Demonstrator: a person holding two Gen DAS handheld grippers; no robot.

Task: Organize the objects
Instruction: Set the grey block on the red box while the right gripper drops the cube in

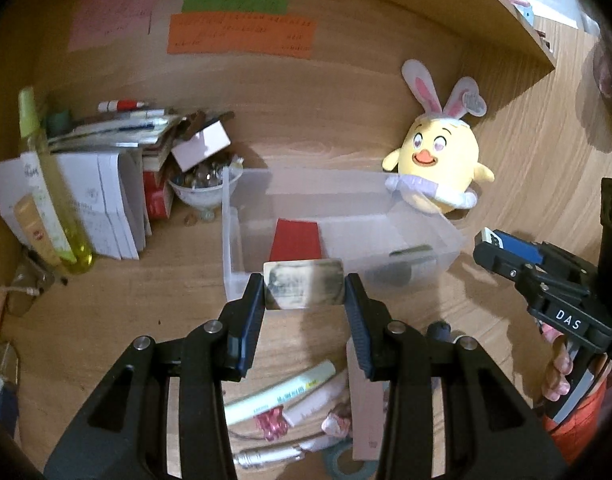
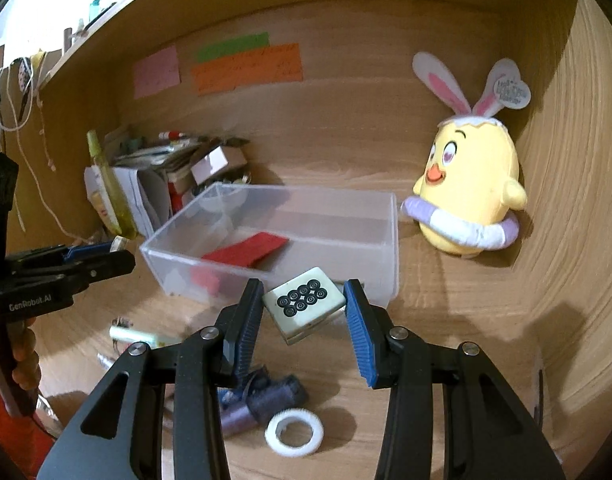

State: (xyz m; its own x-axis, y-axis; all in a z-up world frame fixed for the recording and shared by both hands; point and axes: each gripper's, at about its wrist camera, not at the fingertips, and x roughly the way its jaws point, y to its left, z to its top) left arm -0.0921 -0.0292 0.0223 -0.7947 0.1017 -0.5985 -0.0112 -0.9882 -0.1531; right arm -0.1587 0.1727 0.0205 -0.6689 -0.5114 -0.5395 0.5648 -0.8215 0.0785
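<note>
Left wrist view: the left tool (image 1: 304,290) is clenched on a worn, rectangular metal-looking tile (image 1: 303,285), one pad against each short end, and holds it above the wooden surface (image 1: 146,300), in front of the near wall of a clear plastic bin (image 1: 242,248). A red card (image 1: 297,241) leans inside the bin, and a dark item lies at its right end, too blurred to name. A yellow chick plush (image 1: 439,156) with rabbit ears sits just behind the bin's right corner. To the left stand a stack of white papers (image 1: 102,200), a yellow bottle (image 1: 54,200) and a small bowl of trinkets (image 1: 204,184). Pens and wrapped bits lie on the surface beneath the tool.

In the right wrist view, the right tool (image 2: 304,306) grips a pale mahjong tile (image 2: 304,310) marked with eight circles; the tile is turned cornerwise between the blue pads and held off the surface, just in front of the bin (image 2: 389,240). A white ring (image 2: 294,434) and a purple object (image 2: 262,404) lie below it. A person's hand (image 2: 26,360) holds the left tool's handle at the frame's left edge.
</note>
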